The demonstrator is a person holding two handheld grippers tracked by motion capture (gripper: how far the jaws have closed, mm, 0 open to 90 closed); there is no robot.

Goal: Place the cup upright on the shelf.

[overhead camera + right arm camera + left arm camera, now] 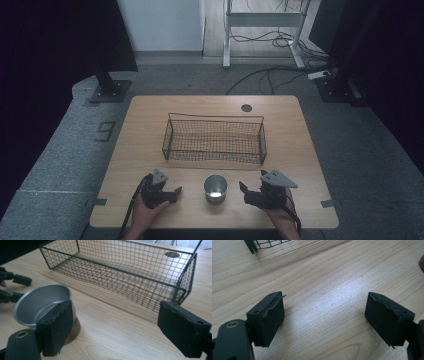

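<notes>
At the near edge of the worktop (150, 112), two forearms come in from below, each hand wrapped around a gripper. The left gripper (172, 192) lies low over the wood, pointing right toward the metal cup (215, 189); its jaws are spread wide with only bare wood grain between them in the left gripper view. The right gripper (244, 191) mirrors it from the other side, pointing left, its grey three-cornered plate on top. Its jaws stand apart and hold nothing; in the right gripper view the cup (41, 303) sits just behind the left jaw, outside the gap. The cup stands upright between the two grippers, close to both and touched by neither. Farther back, at mid-worktop, sits a long wire basket (214, 140), well apart from the cup.
</notes>
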